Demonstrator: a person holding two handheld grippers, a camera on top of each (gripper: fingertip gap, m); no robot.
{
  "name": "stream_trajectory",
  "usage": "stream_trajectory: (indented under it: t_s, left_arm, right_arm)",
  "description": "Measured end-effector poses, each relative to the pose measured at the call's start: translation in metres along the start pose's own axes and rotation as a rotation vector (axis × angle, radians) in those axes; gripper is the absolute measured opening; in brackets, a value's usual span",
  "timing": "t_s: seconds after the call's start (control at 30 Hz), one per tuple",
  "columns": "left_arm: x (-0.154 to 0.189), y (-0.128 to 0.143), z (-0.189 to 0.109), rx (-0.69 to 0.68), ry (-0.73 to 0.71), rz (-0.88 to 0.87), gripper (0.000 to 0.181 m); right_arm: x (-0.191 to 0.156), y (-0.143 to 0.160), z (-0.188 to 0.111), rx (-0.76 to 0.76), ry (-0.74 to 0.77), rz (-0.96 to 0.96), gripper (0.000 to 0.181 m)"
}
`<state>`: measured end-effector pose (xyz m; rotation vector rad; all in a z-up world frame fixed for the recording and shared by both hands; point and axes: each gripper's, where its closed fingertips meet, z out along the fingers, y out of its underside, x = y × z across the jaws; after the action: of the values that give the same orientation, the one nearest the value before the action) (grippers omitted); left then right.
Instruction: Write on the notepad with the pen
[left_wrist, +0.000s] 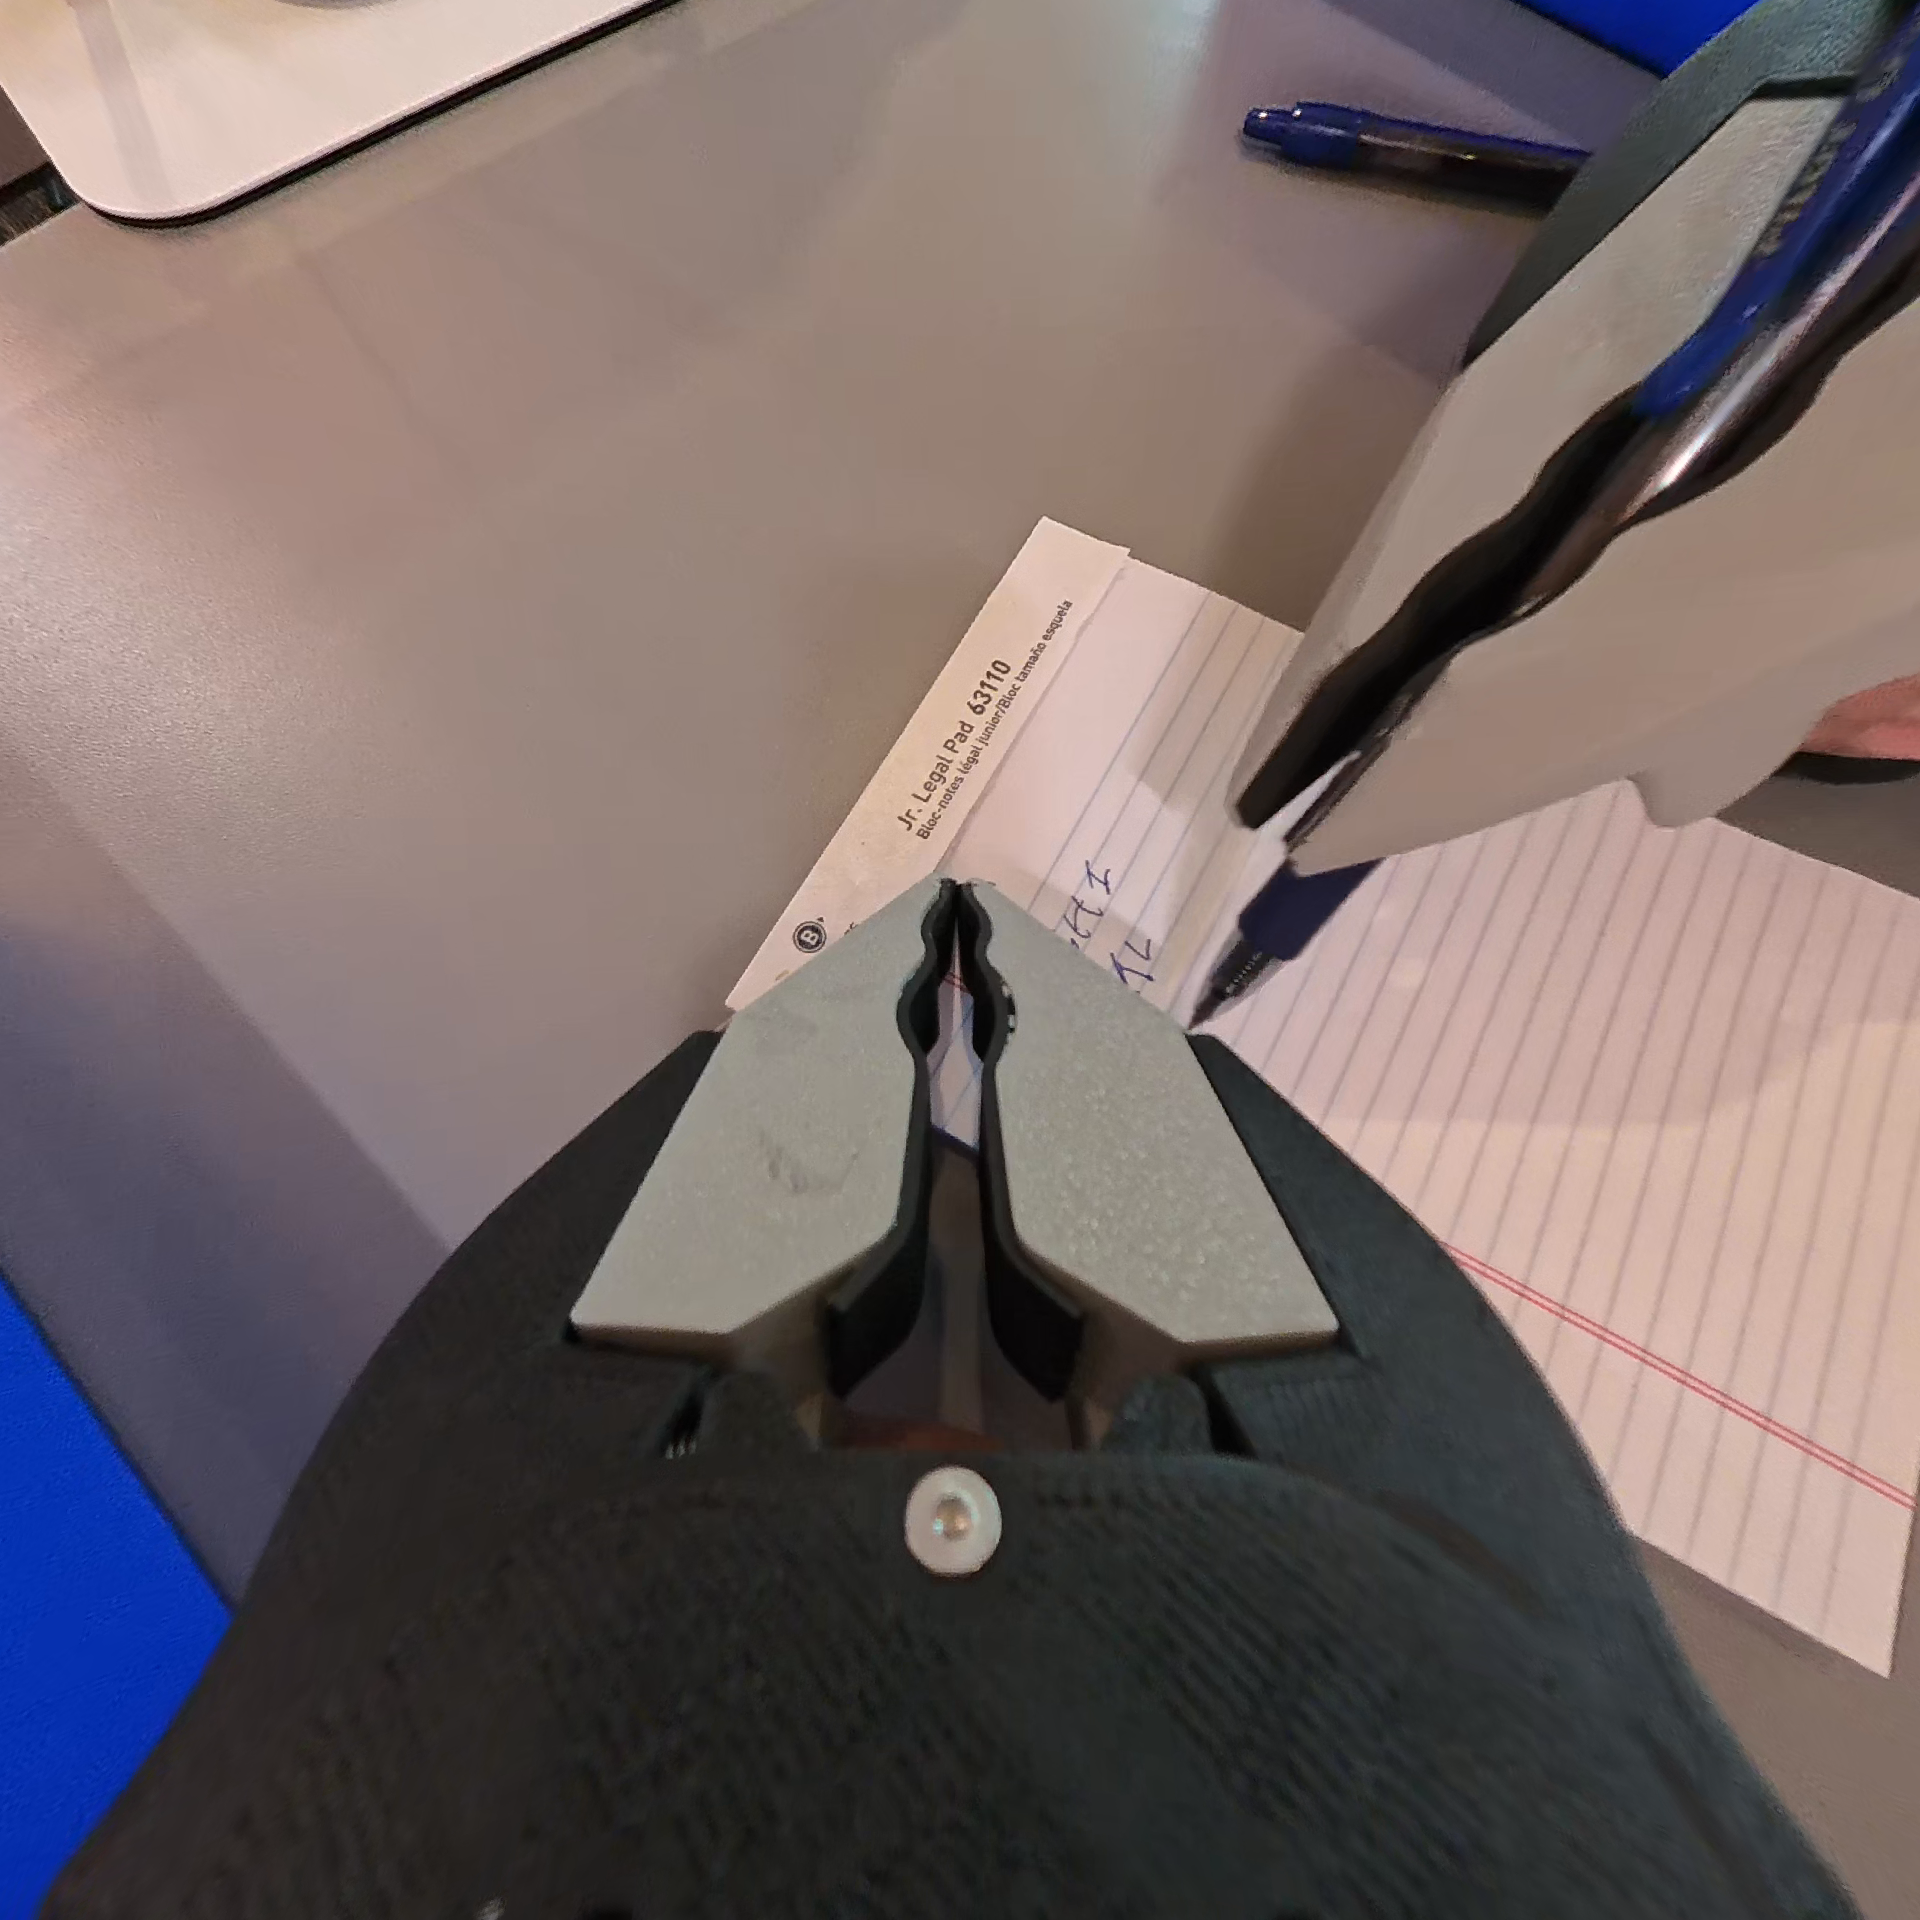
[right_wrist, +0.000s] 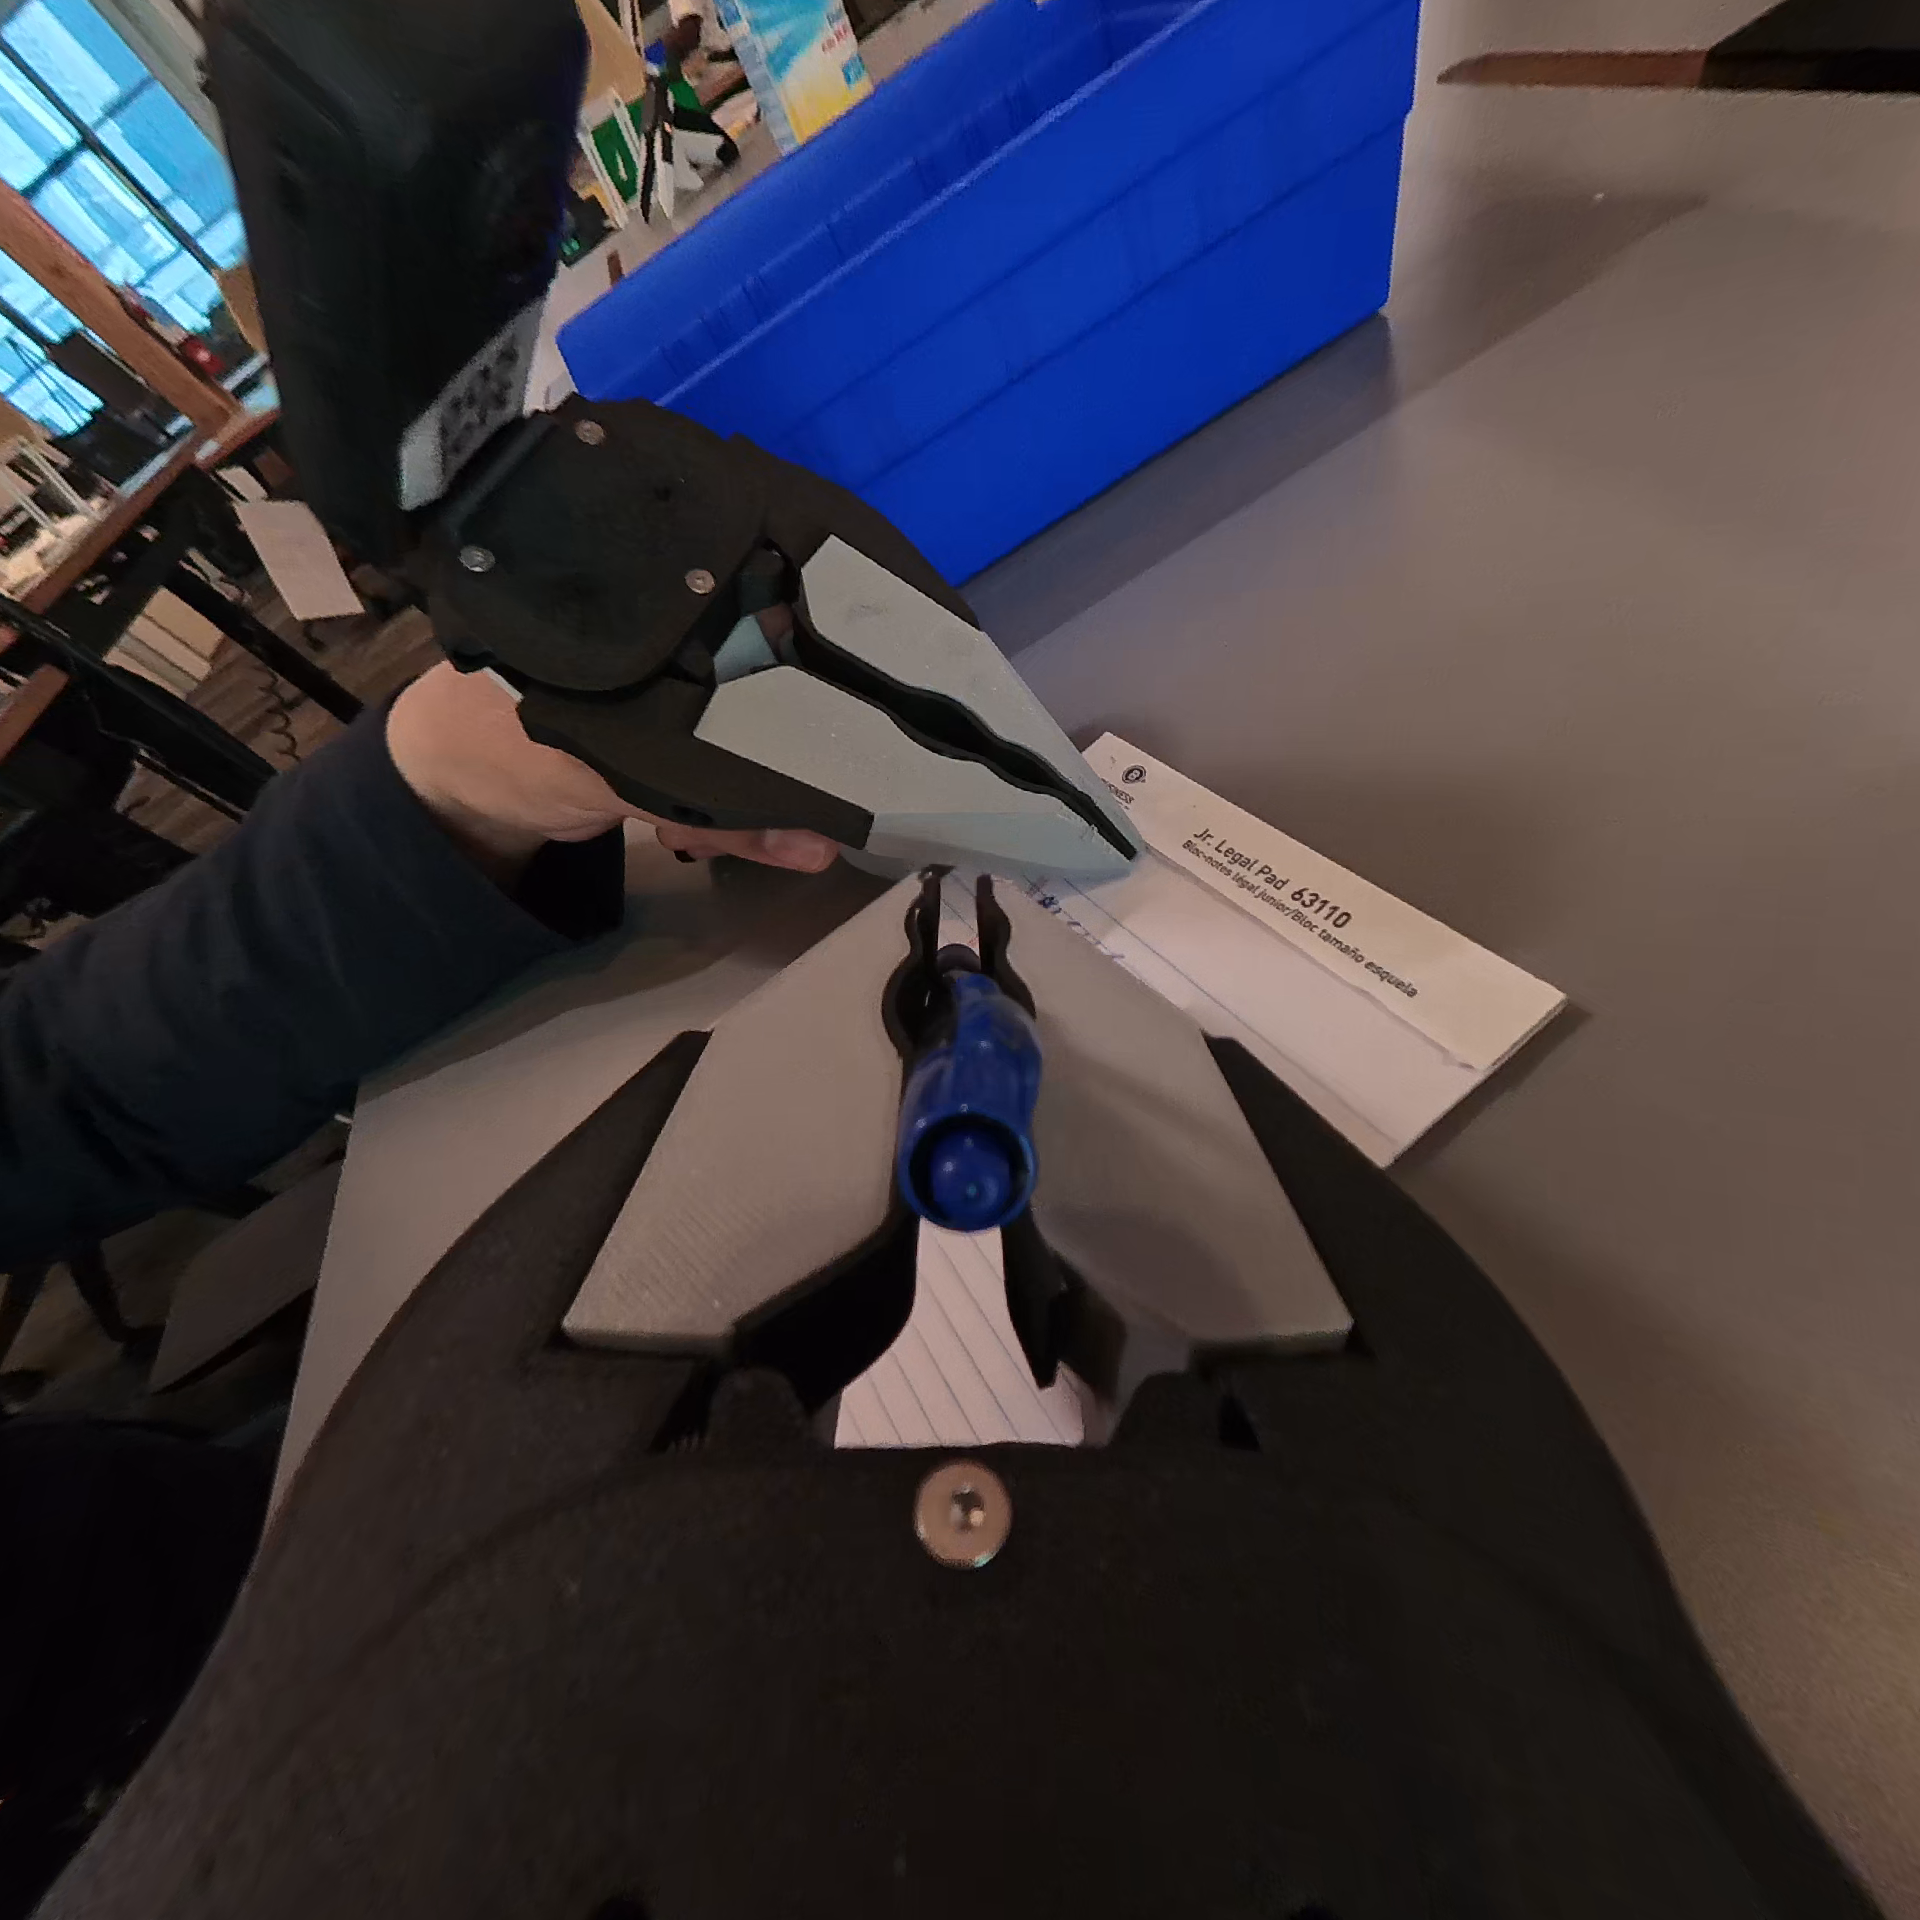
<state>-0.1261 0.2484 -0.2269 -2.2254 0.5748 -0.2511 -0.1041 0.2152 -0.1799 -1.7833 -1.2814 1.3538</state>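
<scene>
A white lined notepad (left_wrist: 1558, 1143) lies on the grey table, with a few blue ink marks (left_wrist: 1101, 935) near its top. My left gripper (left_wrist: 956, 889) is shut and empty, its tips resting on the pad next to the header strip (left_wrist: 935, 790). My right gripper (left_wrist: 1278, 831) is shut on a blue pen (left_wrist: 1288, 920), held steeply with its tip (left_wrist: 1210, 1003) on the paper right of the marks. In the right wrist view my right gripper (right_wrist: 956, 894) holds the pen (right_wrist: 966, 1091) end-on over the notepad (right_wrist: 1299, 997). The left gripper (right_wrist: 1127, 847) touches the pad just beyond.
A second blue pen (left_wrist: 1403, 140) lies on the table at the far right. A white flat base (left_wrist: 260, 94) sits at the far left. A blue plastic bin (right_wrist: 1039, 260) stands behind the pad. A person's hand (right_wrist: 499, 769) and dark sleeve hold the left gripper. The grippers' ends are close to 6 cm from one another.
</scene>
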Motion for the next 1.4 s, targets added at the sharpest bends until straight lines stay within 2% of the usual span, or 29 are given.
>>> stream_trajectory:
  t_s: [0.2,0.37,0.4,0.43,0.53,0.57,0.63,0.8,0.9,0.97,1.07,1.1,1.4]
  left_arm:
    - [0.000,0.000,-0.001,0.001,-0.001,0.001,0.000]
    - [0.000,-0.006,-0.006,0.041,0.013,0.007,0.000]
    - [0.003,-0.010,-0.008,0.064,0.039,0.006,0.000]
    - [0.011,-0.015,-0.011,0.097,0.091,0.001,0.012]
    - [0.047,-0.035,-0.028,0.210,0.351,-0.057,0.023]
    - [0.052,-0.037,-0.031,0.224,0.383,-0.060,0.023]
    - [0.054,-0.038,-0.032,0.233,0.386,-0.045,0.037]
    - [0.072,-0.036,-0.038,0.222,0.490,-0.023,0.042]
    - [0.080,-0.043,-0.044,0.269,0.538,-0.025,0.045]
    - [0.084,-0.050,-0.049,0.313,0.563,-0.025,0.043]
    - [0.088,-0.058,-0.057,0.379,0.590,-0.021,0.014]
    - [0.088,-0.057,-0.058,0.381,0.598,-0.014,0.011]
    - [0.095,-0.050,-0.060,0.338,0.634,0.038,0.008]
  right_arm:
    - [-0.012,-0.011,-0.006,0.059,-0.028,-0.093,0.003]
    - [-0.010,-0.020,-0.019,0.097,-0.046,-0.076,0.003]
    - [-0.008,-0.024,-0.024,0.117,-0.046,-0.072,0.003]
    - [-0.007,-0.029,-0.030,0.140,-0.052,-0.063,0.003]
    - [-0.011,-0.036,-0.045,0.181,-0.128,-0.013,0.004]
    - [-0.012,-0.037,-0.048,0.188,-0.156,0.004,0.004]
    - [-0.011,-0.038,-0.054,0.193,-0.170,0.013,0.004]
    - [-0.012,-0.045,-0.062,0.229,-0.184,0.012,0.003]
    - [-0.018,-0.041,-0.057,0.205,-0.202,0.002,0.004]
    - [-0.025,-0.038,-0.050,0.179,-0.225,-0.010,0.003]
    - [-0.036,-0.030,-0.039,0.132,-0.238,-0.051,0.004]
    - [-0.038,-0.030,-0.037,0.127,-0.237,-0.060,0.004]
    - [-0.044,-0.022,-0.039,0.081,-0.341,0.000,0.005]
